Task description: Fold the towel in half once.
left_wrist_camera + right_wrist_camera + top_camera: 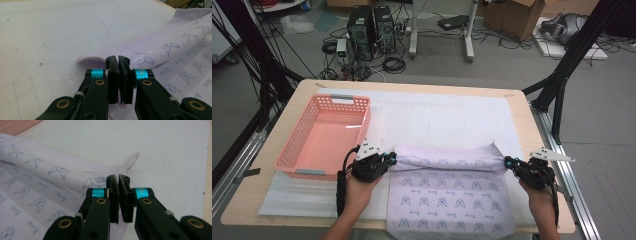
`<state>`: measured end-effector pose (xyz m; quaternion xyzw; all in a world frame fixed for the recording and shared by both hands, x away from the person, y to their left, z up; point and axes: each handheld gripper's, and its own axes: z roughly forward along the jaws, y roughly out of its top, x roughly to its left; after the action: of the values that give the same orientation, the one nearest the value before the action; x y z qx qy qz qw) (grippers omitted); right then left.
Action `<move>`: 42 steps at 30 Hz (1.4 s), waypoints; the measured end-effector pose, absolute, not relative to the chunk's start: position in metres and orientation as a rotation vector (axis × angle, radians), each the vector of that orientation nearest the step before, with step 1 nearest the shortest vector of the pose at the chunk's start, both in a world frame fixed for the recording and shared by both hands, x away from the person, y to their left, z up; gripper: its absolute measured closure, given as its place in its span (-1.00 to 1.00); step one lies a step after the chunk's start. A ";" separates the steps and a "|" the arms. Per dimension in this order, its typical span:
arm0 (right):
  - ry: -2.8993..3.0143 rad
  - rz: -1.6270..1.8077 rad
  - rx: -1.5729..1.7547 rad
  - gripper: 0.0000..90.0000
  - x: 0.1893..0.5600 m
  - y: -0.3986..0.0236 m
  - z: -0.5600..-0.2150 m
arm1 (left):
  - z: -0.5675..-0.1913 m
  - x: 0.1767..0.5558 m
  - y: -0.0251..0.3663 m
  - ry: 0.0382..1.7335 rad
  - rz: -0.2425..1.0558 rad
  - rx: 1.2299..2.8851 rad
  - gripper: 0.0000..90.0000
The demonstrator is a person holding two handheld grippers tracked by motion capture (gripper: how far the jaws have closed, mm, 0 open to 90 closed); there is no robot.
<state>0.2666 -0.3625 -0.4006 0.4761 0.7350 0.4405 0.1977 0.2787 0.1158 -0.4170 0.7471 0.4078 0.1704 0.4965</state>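
Left claw (393, 159) is clamped tight on one corner of the lilac cloth (447, 192), right claw (507, 162) pinching the opposite corner. Soft, thin fabric printed with little cat faces, its folded-over edge running across the white mat (452, 117) on the tabletop (244, 192), beside the pink plastic basket (292, 150).

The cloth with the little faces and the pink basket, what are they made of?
The cloth looks like soft, matte fabric, perhaps microfibre: it folds limply, with a fuzzy hem by the left tongs. The pink basket looks like moulded plastic: stiff walls with rows of holes and a slight shine on the floor.
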 end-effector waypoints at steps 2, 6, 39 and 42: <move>2.055 1.256 1.342 0.94 0.255 -0.364 -0.403 | -0.419 0.268 0.119 0.977 0.392 1.808 0.92; 2.085 1.240 1.353 0.94 0.231 -0.364 -0.414 | -0.429 0.249 0.120 0.963 0.350 1.828 0.90; 2.237 0.902 1.461 0.13 0.315 -0.327 -0.428 | -0.447 0.320 0.100 1.122 0.245 1.911 0.51; 2.248 0.896 1.430 0.76 0.313 -0.325 -0.427 | -0.445 0.317 0.101 1.096 0.259 1.895 0.87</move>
<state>0.3129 -0.3248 -0.4270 0.5017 0.7888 0.3145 0.1646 0.3167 0.1009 -0.4448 0.7671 0.4435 0.1050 0.4515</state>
